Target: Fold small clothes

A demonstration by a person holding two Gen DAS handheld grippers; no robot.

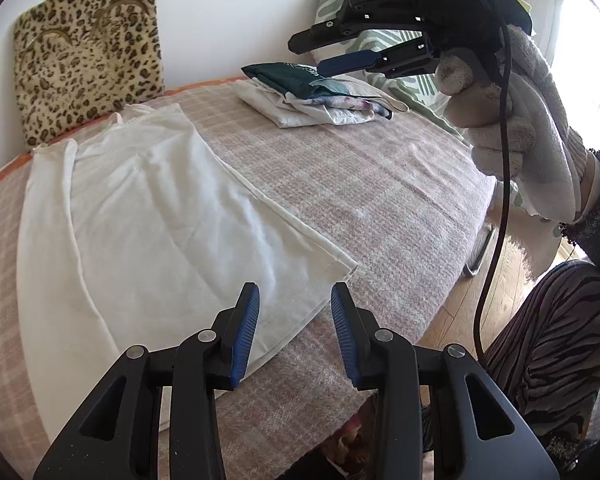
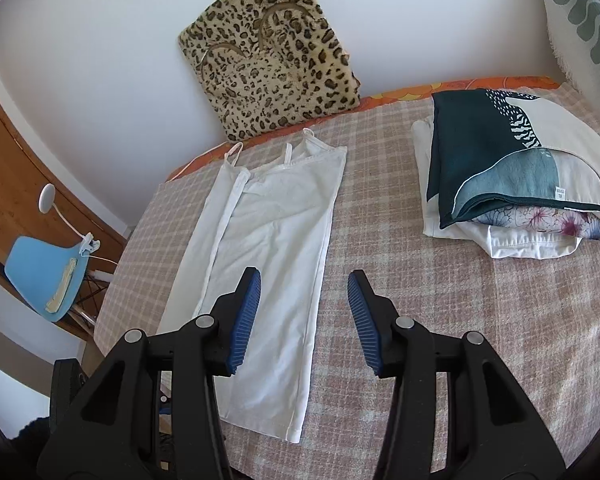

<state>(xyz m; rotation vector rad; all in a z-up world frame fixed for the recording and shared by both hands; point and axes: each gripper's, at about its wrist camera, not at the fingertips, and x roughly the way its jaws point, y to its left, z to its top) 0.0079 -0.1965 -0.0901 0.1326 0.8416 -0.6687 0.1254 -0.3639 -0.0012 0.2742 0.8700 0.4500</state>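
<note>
Grey knit glove (image 1: 516, 120), black fuzzy sleeve (image 1: 596, 216)

White camisole (image 1: 148, 216) flat on checked blanket (image 1: 360, 200); folded pile (image 1: 316, 96) behind.

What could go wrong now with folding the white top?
1. The top has one long side folded in, and its hem hangs near the bed edge. A tug might pull it off.
2. Both claws, left and right, are open and empty above it. A pinch could grab the blanket too, or just one layer, and spoil the fold.
3. The pile of folded clothes lies close. A wide swing might knock it.
</note>
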